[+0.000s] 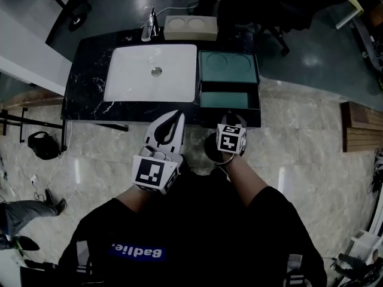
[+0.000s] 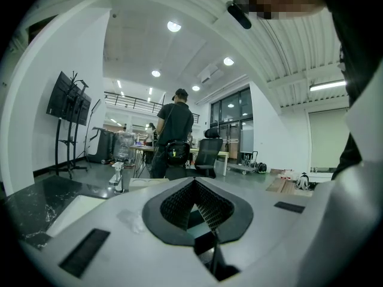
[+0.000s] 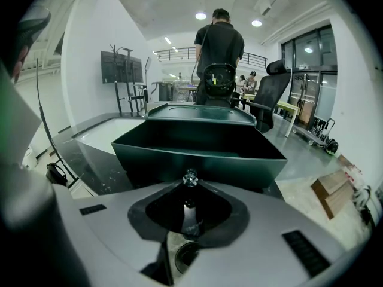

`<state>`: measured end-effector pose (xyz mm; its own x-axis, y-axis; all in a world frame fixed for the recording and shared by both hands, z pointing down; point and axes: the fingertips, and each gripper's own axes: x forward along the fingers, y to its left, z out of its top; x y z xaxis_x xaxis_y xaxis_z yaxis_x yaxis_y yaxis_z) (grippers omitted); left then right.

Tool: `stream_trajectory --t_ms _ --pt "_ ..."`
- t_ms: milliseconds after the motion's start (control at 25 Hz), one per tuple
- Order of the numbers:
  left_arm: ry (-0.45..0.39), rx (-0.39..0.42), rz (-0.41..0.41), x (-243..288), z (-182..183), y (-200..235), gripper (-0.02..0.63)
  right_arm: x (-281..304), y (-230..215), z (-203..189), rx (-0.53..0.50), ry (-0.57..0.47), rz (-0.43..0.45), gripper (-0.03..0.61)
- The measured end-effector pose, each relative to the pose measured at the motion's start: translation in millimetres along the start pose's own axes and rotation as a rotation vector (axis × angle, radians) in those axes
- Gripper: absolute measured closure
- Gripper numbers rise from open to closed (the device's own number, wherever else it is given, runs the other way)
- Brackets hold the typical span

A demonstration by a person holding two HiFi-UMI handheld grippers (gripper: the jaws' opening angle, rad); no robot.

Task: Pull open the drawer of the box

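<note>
A dark green box (image 1: pixel 228 67) stands on the black marble counter (image 1: pixel 88 88), right of the sink. Its drawer (image 1: pixel 224 100) stands pulled out toward me, and its inside looks empty. In the right gripper view the drawer (image 3: pixel 197 150) fills the middle, with a small clear knob (image 3: pixel 190 176) on its front. My right gripper (image 1: pixel 231 120) (image 3: pixel 190 183) is shut on that knob. My left gripper (image 1: pixel 176 118) (image 2: pixel 192 183) hangs shut and empty in front of the counter, left of the drawer and touching nothing.
A white sink basin (image 1: pixel 152 72) with a faucet (image 1: pixel 148 28) takes up the counter's left and middle. A beige two-well tray (image 1: pixel 190 27) sits behind the box. A person in black (image 3: pixel 219 52) stands beyond the counter beside an office chair (image 3: pixel 270 94).
</note>
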<state>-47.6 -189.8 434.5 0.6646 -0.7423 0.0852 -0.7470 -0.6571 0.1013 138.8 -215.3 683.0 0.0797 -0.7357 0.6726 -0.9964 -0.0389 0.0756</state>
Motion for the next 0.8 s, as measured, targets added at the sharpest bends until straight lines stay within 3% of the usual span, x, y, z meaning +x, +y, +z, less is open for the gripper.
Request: stream_trajectory --t_ms 800 --pt "-0.004 0.002 -0.024 1 2 -8 0.626 -12 5 -11 -0.01 0.009 0.014 0.514"
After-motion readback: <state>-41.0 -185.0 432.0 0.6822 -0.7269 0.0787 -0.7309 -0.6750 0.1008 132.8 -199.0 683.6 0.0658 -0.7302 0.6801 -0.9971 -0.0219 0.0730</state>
